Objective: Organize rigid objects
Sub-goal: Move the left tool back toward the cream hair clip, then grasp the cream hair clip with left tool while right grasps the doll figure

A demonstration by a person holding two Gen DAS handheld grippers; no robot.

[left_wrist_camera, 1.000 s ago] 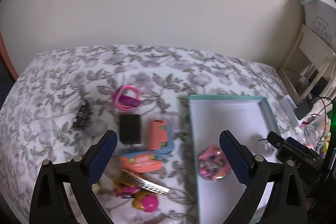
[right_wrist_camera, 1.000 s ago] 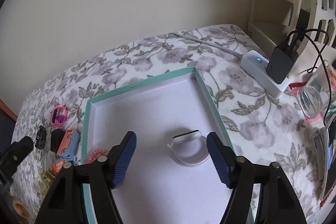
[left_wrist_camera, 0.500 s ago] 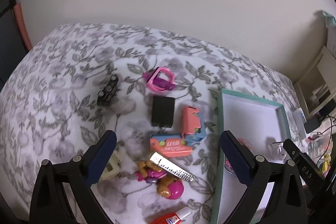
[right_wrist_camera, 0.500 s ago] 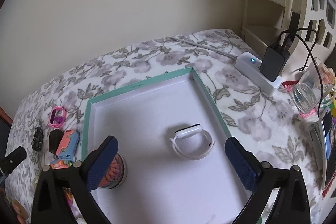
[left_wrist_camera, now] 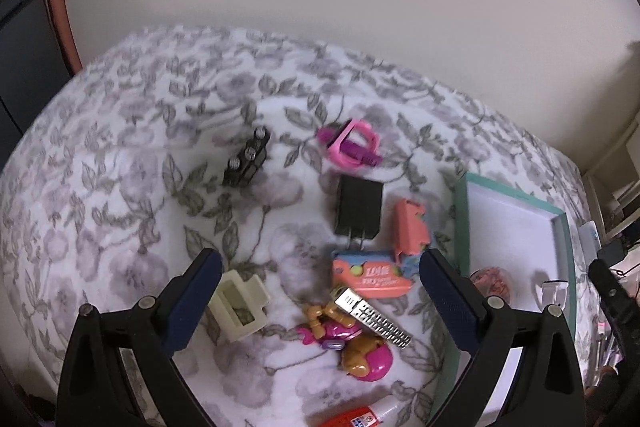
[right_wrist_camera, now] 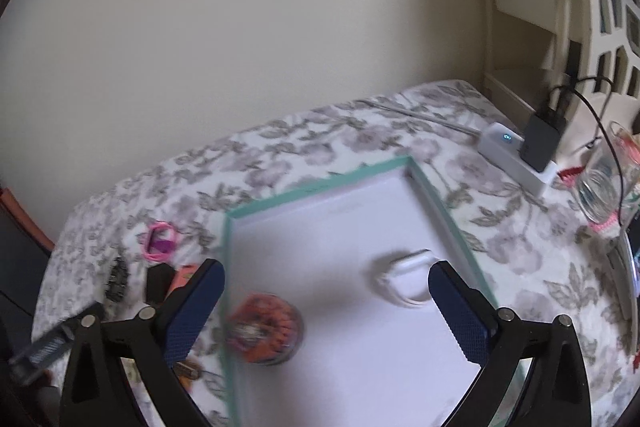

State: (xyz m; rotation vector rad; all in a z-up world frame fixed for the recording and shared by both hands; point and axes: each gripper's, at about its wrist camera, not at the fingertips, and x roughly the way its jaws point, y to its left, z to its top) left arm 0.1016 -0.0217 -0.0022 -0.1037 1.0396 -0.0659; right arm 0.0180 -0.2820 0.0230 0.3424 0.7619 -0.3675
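A teal-rimmed white tray lies on the flowered bedspread. Inside it sit a white wristband and a round orange-pink jar. My right gripper hangs open above the tray, empty. In the left wrist view my left gripper stands open and empty over a cluster of loose items: a black charger, a coral and blue toy, a pink ring toy, a black clip, a cream plastic piece, a silver comb-like strip and a pink and orange figure. The tray lies to the right.
A red and white glue tube lies at the near edge. In the right wrist view, a white power strip with a black adapter, cables and a glass stand at the right. A cream wall and white shelving lie behind the bed.
My right gripper opened wide off the white wristband and drew back upward. The left gripper swung left from the tray to over the loose items, bringing the cream piece and glue tube into view.
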